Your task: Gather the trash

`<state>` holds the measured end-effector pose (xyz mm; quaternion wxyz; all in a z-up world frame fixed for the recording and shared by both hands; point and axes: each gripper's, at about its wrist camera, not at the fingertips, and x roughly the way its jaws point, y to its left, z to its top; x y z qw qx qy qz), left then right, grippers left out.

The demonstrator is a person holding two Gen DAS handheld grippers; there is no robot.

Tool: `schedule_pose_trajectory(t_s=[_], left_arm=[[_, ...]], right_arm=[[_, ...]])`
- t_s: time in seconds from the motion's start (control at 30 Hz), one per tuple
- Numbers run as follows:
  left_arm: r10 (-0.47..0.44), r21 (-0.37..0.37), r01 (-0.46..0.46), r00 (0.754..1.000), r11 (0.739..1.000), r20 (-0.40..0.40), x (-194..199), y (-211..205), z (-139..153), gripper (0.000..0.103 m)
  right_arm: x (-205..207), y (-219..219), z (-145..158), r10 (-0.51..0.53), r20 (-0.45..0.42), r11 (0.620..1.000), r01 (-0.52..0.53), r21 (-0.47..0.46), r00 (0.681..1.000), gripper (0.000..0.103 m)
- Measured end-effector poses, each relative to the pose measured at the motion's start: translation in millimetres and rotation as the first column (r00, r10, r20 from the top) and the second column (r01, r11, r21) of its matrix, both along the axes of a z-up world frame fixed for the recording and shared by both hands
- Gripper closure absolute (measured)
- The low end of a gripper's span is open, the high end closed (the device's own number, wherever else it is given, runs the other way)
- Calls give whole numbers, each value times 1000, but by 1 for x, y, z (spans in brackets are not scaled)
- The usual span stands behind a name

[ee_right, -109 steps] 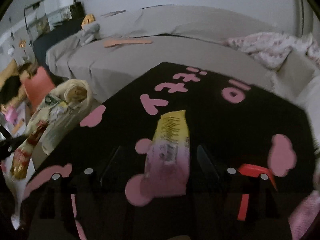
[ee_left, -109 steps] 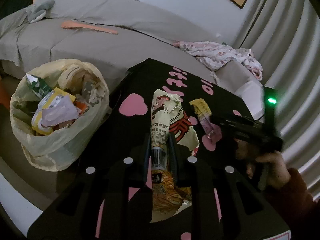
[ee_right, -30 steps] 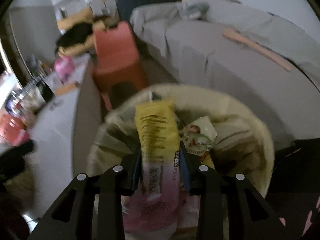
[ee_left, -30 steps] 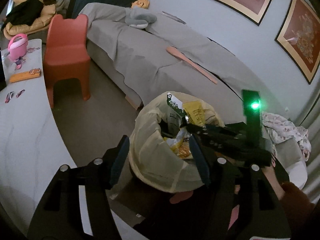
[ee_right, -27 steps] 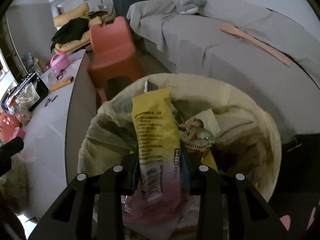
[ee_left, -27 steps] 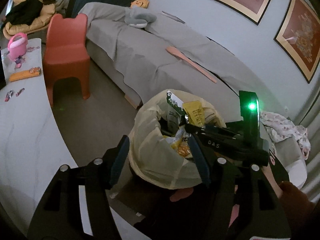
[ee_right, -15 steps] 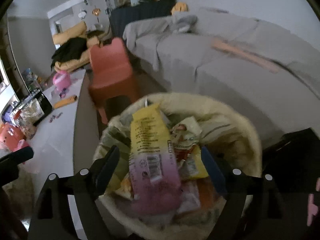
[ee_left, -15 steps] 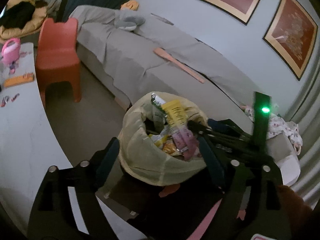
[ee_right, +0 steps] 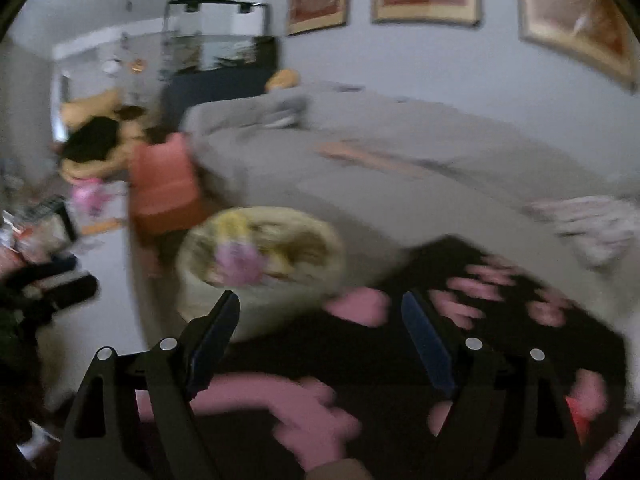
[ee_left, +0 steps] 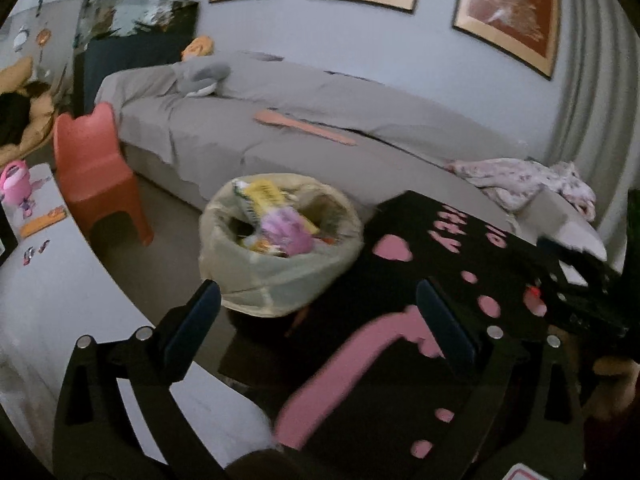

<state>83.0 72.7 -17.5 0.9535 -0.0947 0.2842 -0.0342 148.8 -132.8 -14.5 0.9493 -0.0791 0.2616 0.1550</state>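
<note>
Inspector: Wrappers (ee_left: 276, 220) sit in the trash bag (ee_left: 280, 276) on the floor beside the black table (ee_left: 400, 380).

Operator: Left gripper (ee_left: 318, 312) has just been opening, empty; right gripper (ee_right: 320, 324) released, empty.

Inspector: Sweep the table for leftovers, jaws kept wide.

A home living room: a long sofa (ee_left: 320, 128) under a grey cover runs along the wall, framed red-and-gold pictures (ee_left: 508, 12) hang above it, a small red child's chair (ee_left: 96, 176) stands on the floor, and a lined trash bin (ee_left: 280, 248) sits beside a black-and-pink bench (ee_left: 460, 280).
</note>
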Motion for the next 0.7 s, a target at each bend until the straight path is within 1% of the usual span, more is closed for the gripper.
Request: schedule_pose_trajectory(t_s=[0.03,0.1,0.13,0.17,0.27,0.37,0.47,0.53,0.57,0.63,0.7], left_arm=[[-25,9,25,1000,1000,8,-8,-12,2,9],[-53,26,53,999,998,8,-17,-25,5,9],[-68,43,68,998,997,2,-23,-34,7,9],[-77,59,77,997,995,-3,-28,-39,8,9],[-88,91,88,996,992,7,-43,-49,13,9],[-80,131,75,996,988,33,-58,-56,19,9],[-46,210,35,998,977,47,-69,-62,24,9],[2,287,-23,997,958,71,-80,-69,24,9],[11,306,-34,997,951,79,-85,-70,24,9],[-5,304,-21,996,952,84,-89,-71,26,9],[-1,298,-28,995,954,96,-92,-68,29,9]], right_arm=[[-12,-15,-1,-20,-36,999,22,36,999,23],[-30,-36,-2,-21,-101,994,32,105,995,23],[-46,-44,-1,-25,-122,991,41,125,992,23],[-57,-48,-1,-30,-124,990,46,130,992,23],[-95,-47,0,-33,-112,991,47,127,993,23],[-120,-44,1,-65,-82,993,73,97,995,23],[-136,-48,1,-96,-57,989,102,111,994,23],[-143,-48,0,-102,-48,987,107,121,994,23],[-145,-49,0,-105,-45,986,110,126,993,23],[-147,-47,1,-102,-34,986,105,126,994,23],[-151,-45,3,-104,-19,987,106,120,994,23]])
